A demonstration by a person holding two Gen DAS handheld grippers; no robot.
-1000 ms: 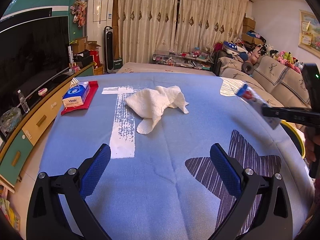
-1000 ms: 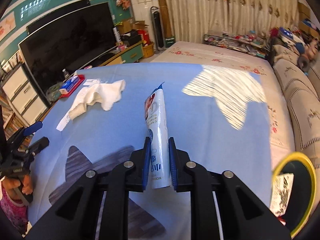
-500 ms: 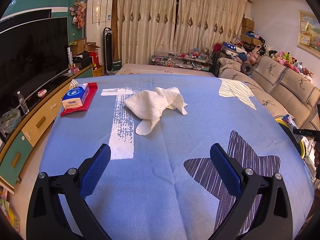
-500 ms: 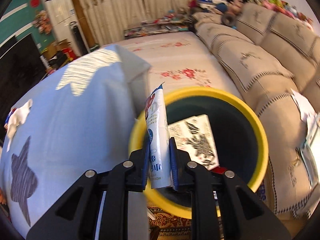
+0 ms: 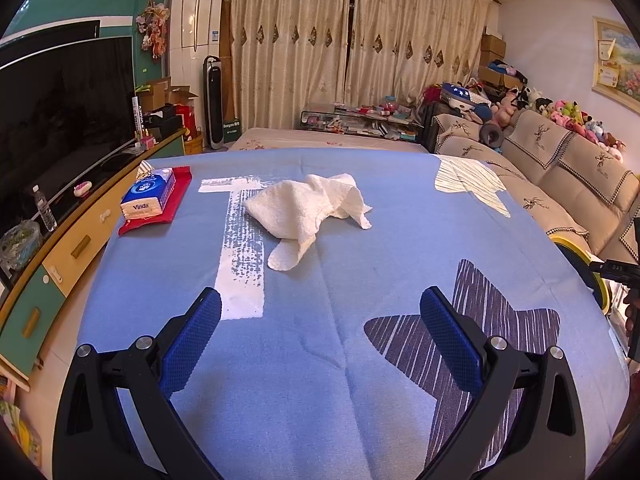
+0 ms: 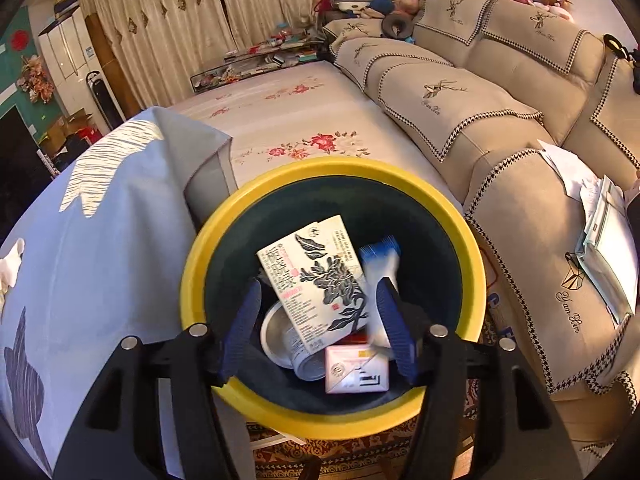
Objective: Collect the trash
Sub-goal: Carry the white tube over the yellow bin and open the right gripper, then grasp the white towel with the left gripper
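The right gripper (image 6: 320, 316) hangs over the round dark bin with the yellow rim (image 6: 224, 216), its blue-padded jaws opening and well apart, with nothing pressed between them. Inside that bin, seen past the pads, lies the white tube with the blue crimped end (image 6: 378, 264), blurred, just beside the right-hand pad and free of it. Leaning against the tube, nearer the bin's middle, is a flat white carton printed with a dark leaf pattern (image 6: 316, 280). Below the carton sits a round metal tin (image 6: 288, 340), and at the bin's near wall a small white and pink box (image 6: 356, 370). The bin stands at the edge of the blue cloth with the star shapes (image 6: 100, 240), between it and the beige sofa (image 6: 500, 120).

The left gripper (image 5: 320, 328) is held above the same blue cloth (image 5: 400, 240), far from the bin, with its jaws wide apart and nothing in them. Ahead of it on the cloth lies a crumpled white towel (image 5: 304, 212), and farther from the bin a blue and white tissue pack (image 5: 148, 192) resting on a flat red pouch (image 5: 176, 204). In this view only a sliver of the yellow bin rim (image 5: 580, 258) shows at the cloth's right edge
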